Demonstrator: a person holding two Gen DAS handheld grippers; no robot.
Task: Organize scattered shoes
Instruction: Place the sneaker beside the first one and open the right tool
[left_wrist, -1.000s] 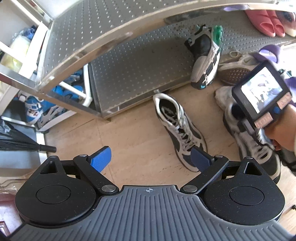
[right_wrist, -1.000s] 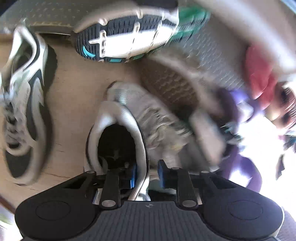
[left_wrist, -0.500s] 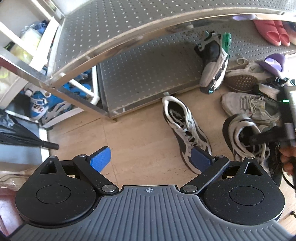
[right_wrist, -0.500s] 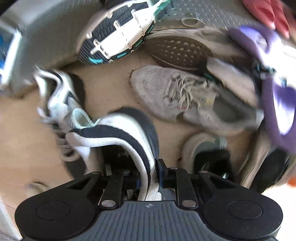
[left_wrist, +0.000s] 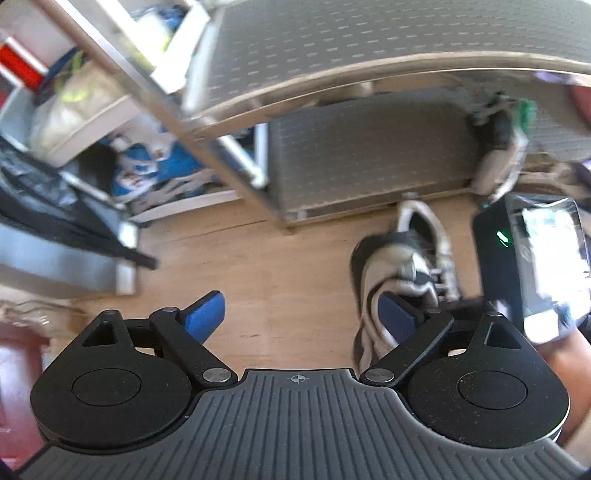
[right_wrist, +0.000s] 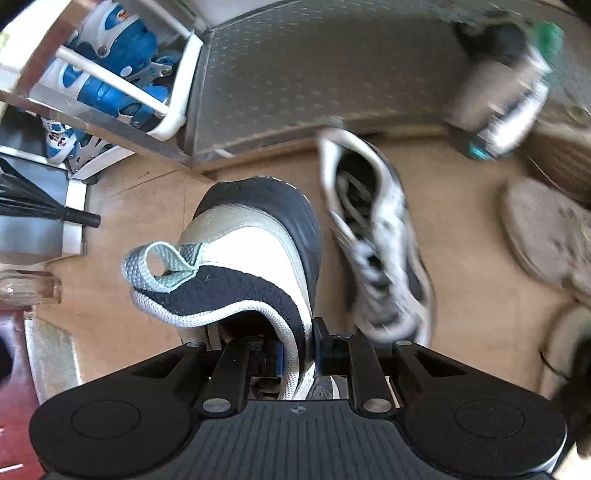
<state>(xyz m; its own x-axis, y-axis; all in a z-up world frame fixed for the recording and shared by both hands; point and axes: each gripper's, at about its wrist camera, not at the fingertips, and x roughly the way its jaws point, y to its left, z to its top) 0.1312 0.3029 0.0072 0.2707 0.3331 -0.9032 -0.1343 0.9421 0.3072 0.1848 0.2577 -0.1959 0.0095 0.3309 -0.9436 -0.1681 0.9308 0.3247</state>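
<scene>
- Pinching the collar of a navy-and-white sneaker (right_wrist: 255, 240), the right gripper (right_wrist: 297, 352) has its blue pads pressed on the rim from both sides, nearly closed, with the shoe's heel loop (right_wrist: 159, 267) hanging out to the left above the wooden floor (right_wrist: 147, 206).
- Its mate, a second navy-and-white sneaker (right_wrist: 373, 240), lies on the floor just right of the held one, heel toward the metal shoe rack (right_wrist: 314, 70).
- A grey, teal and green sneaker (right_wrist: 502, 88) leans on its side at the rack's lower shelf edge; a grey mesh shoe (right_wrist: 546, 236) sits on the floor further right, blurred.
- Blue and white roller skates (right_wrist: 110, 74) fill a white frame left of the rack.
- The left gripper (left_wrist: 301, 314) hovers over bare floor with its jaws spread wide and nothing between the blue pads (left_wrist: 205, 314).
- From the left wrist view, the held sneaker (left_wrist: 391, 266) appears just beyond the left gripper's right-hand pad, beside the right hand's device.
</scene>
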